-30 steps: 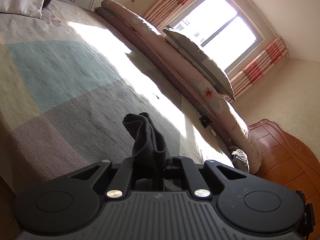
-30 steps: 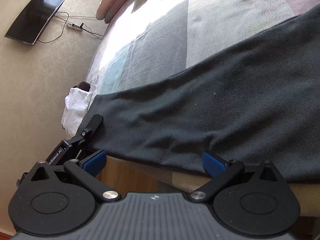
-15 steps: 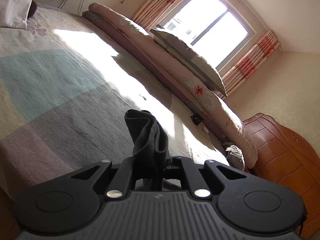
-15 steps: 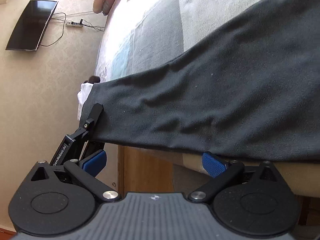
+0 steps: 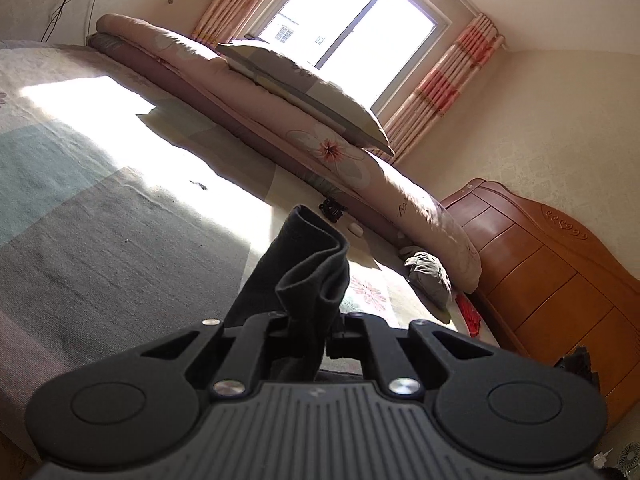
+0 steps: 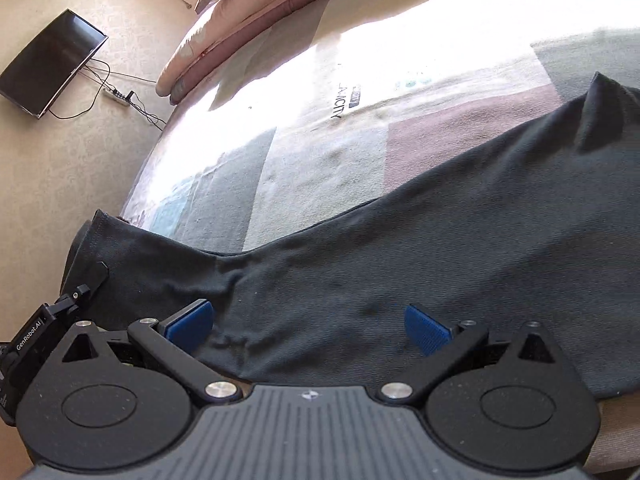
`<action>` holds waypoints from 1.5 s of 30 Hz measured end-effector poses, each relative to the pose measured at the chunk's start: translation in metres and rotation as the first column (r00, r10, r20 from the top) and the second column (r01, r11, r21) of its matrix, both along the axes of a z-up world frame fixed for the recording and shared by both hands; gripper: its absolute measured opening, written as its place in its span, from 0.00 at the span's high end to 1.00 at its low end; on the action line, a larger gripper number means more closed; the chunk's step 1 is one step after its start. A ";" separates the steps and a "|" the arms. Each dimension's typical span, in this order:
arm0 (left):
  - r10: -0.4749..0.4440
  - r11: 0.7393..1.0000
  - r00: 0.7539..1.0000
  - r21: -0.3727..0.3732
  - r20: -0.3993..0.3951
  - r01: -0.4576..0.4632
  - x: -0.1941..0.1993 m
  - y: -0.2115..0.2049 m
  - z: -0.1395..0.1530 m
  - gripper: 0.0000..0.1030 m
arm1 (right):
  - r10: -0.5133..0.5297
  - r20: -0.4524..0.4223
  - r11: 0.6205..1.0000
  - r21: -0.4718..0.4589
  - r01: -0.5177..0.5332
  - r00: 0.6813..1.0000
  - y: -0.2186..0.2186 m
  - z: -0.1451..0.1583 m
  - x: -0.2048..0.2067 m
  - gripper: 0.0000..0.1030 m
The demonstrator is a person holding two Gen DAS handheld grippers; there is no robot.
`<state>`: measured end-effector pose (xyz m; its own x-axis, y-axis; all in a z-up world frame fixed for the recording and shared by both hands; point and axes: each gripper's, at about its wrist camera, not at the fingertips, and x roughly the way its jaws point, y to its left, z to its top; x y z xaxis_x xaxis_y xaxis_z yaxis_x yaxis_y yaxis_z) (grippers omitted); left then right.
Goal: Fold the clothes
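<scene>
Pinching a bunched fold of dark grey knit fabric garment (image 5: 308, 280), left gripper (image 5: 306, 326) noted with fingers pressed together on the cloth; fold stands upright above the fingers, tip leaning toward the window (image 5: 352, 24). Held above a patchwork bedspread in grey, teal and cream blocks (image 5: 100, 240). Further right: rolled pink floral quilt (image 5: 360, 168) along the far edge, flat pillow (image 5: 304, 88) on top, reddish wooden headboard (image 5: 560, 272) at far right.

Right wrist view, left to right: black flat screen (image 6: 48, 62) on the beige wall, same left gripper visible at the garment's left end (image 6: 86, 284). Garment (image 6: 420, 260) laid on the bedspread (image 6: 320, 152), long axis running left to right across the view, rising toward the upper right, near edge at the bed's edge. Right gripper (image 6: 308, 330) noted spread wide, blue-padded fingers (image 6: 188, 322) apart, hovering over the garment's near edge, nothing between them; contact with the cloth cannot be determined.
</scene>
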<state>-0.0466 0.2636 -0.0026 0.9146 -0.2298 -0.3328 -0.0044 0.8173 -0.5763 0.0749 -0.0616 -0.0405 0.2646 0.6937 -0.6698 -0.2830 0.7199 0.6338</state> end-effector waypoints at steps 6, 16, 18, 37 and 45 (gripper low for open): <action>-0.077 0.997 0.997 0.032 -0.018 0.077 0.018 -0.034 0.003 0.94 | -0.031 0.009 0.999 0.008 0.031 0.999 -0.030 -0.002 -0.011 0.00; -0.204 0.966 0.971 0.134 -0.121 0.220 0.045 -0.090 -0.009 0.94 | -0.086 0.032 0.996 0.025 0.086 0.996 -0.059 0.006 -0.014 0.00; -0.223 0.958 0.963 0.149 -0.154 0.246 0.050 -0.099 -0.016 0.94 | -0.097 0.035 0.995 0.020 0.096 0.995 -0.063 0.006 -0.015 0.00; -0.338 0.927 0.934 0.129 -0.116 0.351 0.054 -0.113 -0.005 0.59 | -0.175 0.016 0.985 0.013 0.174 0.984 -0.083 0.000 -0.012 0.00; -0.294 0.916 0.933 0.217 -0.207 0.337 0.049 -0.077 -0.013 0.56 | -0.131 0.033 0.991 0.016 0.131 0.991 -0.071 0.002 -0.015 0.00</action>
<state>0.0020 0.1870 -0.0155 0.7344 -0.3889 -0.5563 0.1986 0.9068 -0.3717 0.0594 -0.1326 -0.0385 0.3761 0.6606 -0.6497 -0.2085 0.7436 0.6353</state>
